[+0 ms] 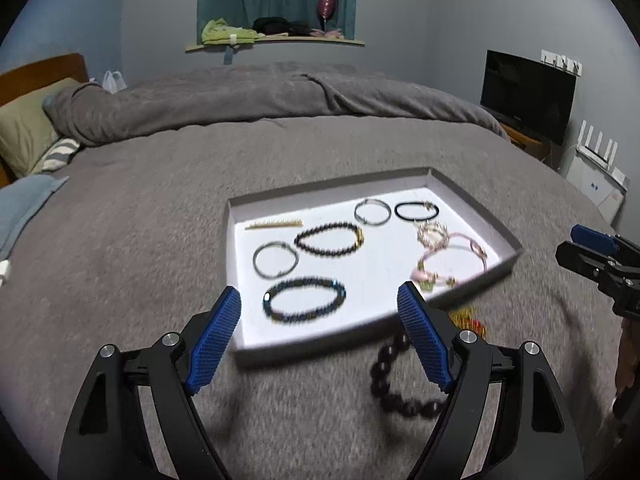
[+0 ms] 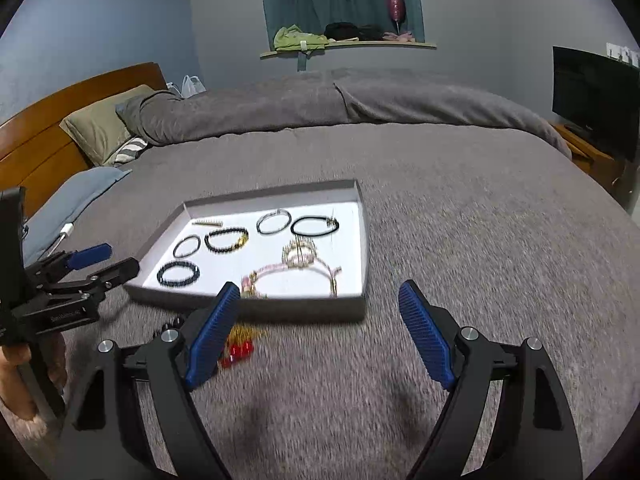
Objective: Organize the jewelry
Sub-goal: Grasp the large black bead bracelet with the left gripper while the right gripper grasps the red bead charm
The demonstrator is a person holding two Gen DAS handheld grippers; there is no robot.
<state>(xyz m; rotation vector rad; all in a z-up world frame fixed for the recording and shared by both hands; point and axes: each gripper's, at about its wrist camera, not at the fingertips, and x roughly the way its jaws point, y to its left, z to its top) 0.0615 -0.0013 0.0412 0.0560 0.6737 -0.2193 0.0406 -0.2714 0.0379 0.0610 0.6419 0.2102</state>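
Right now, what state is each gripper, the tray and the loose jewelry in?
Left gripper: open, empty.
Right gripper: open, empty.
Shallow white cardboard tray: lidless, flat on the grey bedspread, holding bracelets.
Dark large-bead bracelet: outside the tray, on the bedspread.
Gold-and-red piece: outside the tray, on the bedspread.

A shallow white cardboard tray [image 1: 472, 190] lies flat on the bed. Inside lie a dark blue beaded bracelet [image 1: 304, 300] at the near edge, a thin silver bangle [image 1: 276, 259], a black beaded bracelet with a gold charm [image 1: 329, 239], a slim gold bar clip [image 1: 275, 223], a second silver bangle [image 1: 372, 211], a black cord bracelet [image 1: 416, 211], a gold chain piece [image 1: 431, 233] and a pink cord bracelet [image 1: 452, 262]. Outside the tray, just before its near wall, lie a large dark-beaded bracelet [image 1: 394, 384] and a gold and red piece [image 2: 240, 346], both blurred.
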